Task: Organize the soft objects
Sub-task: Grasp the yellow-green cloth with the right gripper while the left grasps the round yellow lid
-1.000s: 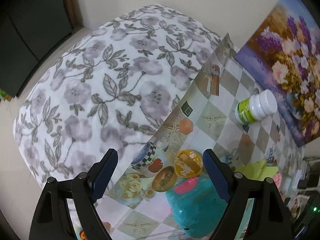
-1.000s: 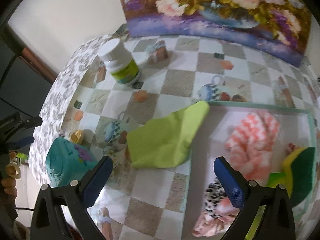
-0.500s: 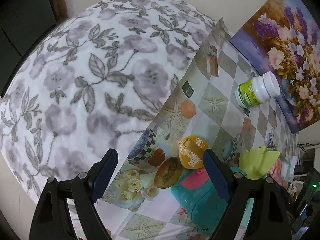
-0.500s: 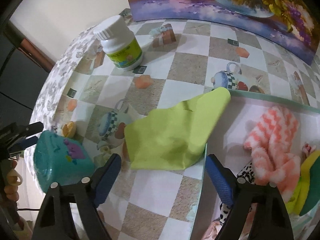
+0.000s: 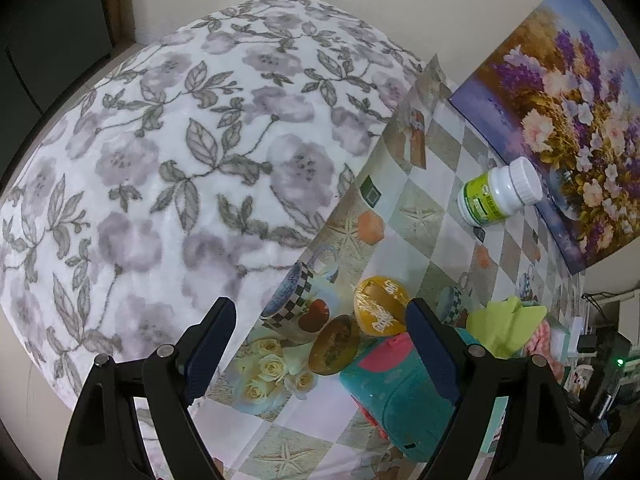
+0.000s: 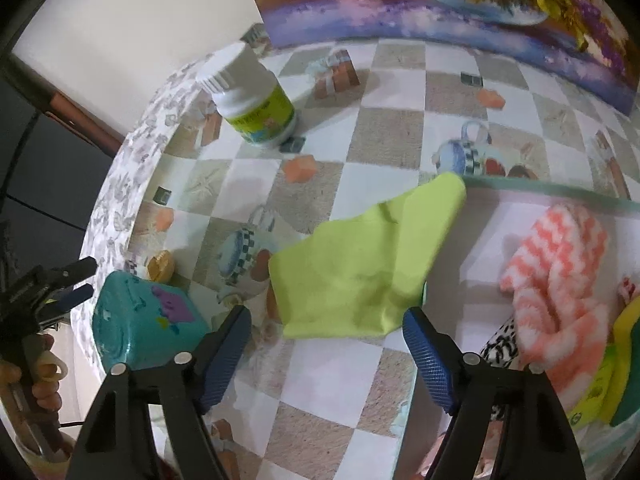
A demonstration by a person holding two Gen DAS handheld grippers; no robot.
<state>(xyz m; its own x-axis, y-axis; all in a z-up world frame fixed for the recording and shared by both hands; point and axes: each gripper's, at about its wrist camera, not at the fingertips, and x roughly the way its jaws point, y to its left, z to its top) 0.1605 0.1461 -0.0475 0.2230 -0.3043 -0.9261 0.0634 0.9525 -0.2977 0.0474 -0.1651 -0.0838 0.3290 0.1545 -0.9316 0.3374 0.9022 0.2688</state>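
A lime green cloth (image 6: 360, 256) lies on the checkered tablecloth, draped partly over the rim of a white tray (image 6: 552, 192). My right gripper (image 6: 326, 354) is open and empty, just in front of the cloth's near edge. In the tray lie a pink and white striped cloth (image 6: 560, 264), a black and white patterned cloth (image 6: 500, 348) and a yellow-green sponge (image 6: 624, 364). My left gripper (image 5: 318, 344) is open and empty at the table's left end; the green cloth (image 5: 504, 324) shows far right there.
A teal toy box (image 6: 140, 328) stands at the table's left edge, also in the left wrist view (image 5: 400, 392). A white pill bottle (image 6: 252, 100) stands further back. A small yellow lid (image 5: 380, 312) lies beside the box. A flower painting (image 6: 460, 4) leans on the wall.
My right gripper has moved closer to the green cloth, which now fills more of the view. My left gripper's view has shifted a little; both grippers stay open.
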